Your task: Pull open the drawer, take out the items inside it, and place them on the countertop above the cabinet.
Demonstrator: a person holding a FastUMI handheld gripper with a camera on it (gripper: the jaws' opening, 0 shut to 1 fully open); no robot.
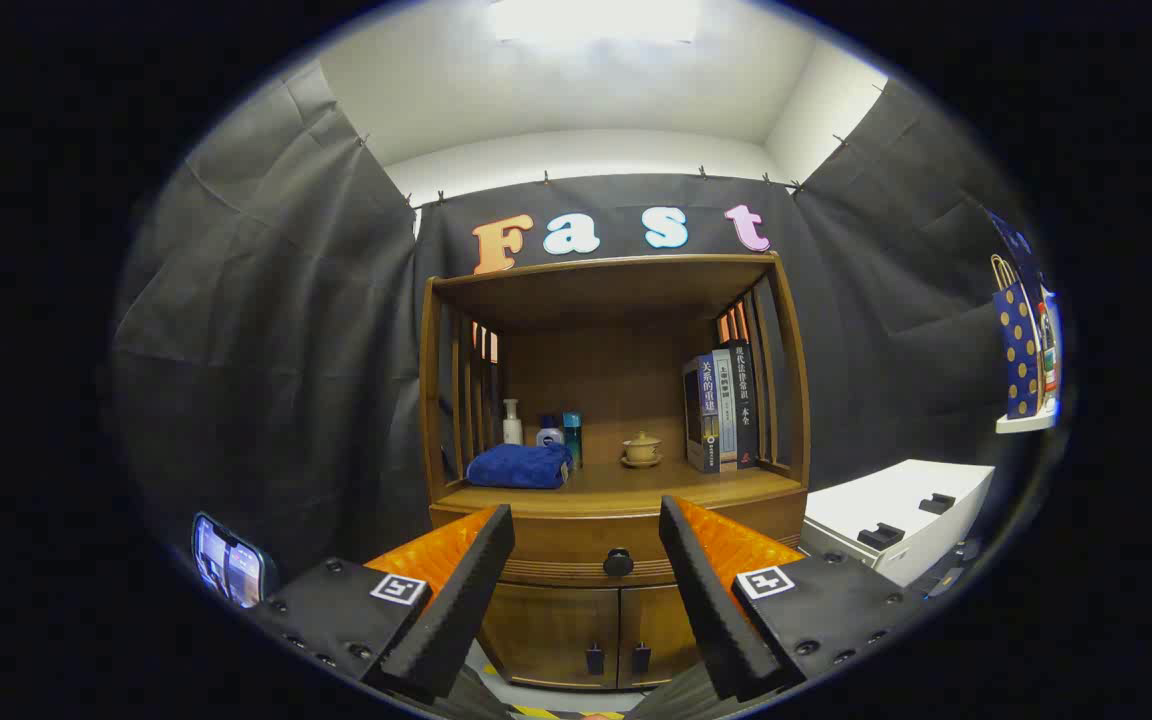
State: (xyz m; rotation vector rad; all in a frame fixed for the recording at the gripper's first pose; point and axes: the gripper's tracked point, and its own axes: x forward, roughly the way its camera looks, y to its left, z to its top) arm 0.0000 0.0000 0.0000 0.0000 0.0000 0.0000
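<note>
Straight ahead of the gripper (586, 525) stands a wooden cabinet (616, 400), its lower half partly covered by the two fingers, which are spread wide with nothing between them. Drawer (616, 555) sits closed just under the countertop (636, 488), so its contents can't be seen; its round dark knob (618, 562) shows in the gap between the fingertips, beyond them, not touching. Below it are two cabinet doors (586, 635), shut, each with a small dark handle; the bottom edge of the cabinet and the floor are mostly cut off by the fingers. On the countertop, inside the open shelf space: a folded blue towel (519, 466) on the left, with a white pump bottle (512, 423), a small blue-capped bottle (549, 433) and a teal bottle (572, 436) standing behind it, partly hidden by the towel. Near the middle is a small lidded cup on a saucer (641, 448). A row of upright books (722, 408) stands against the slatted right side. To the right of the cabinet sits a white box (886, 505) with dark pieces on top, hard to make out. Further right, a dotted blue gift bag (1019, 345) stands on a small shelf, distorted at the rim. To the left, beside the left finger mount, a phone (228, 560) with a lit screen is partly cut off.
</note>
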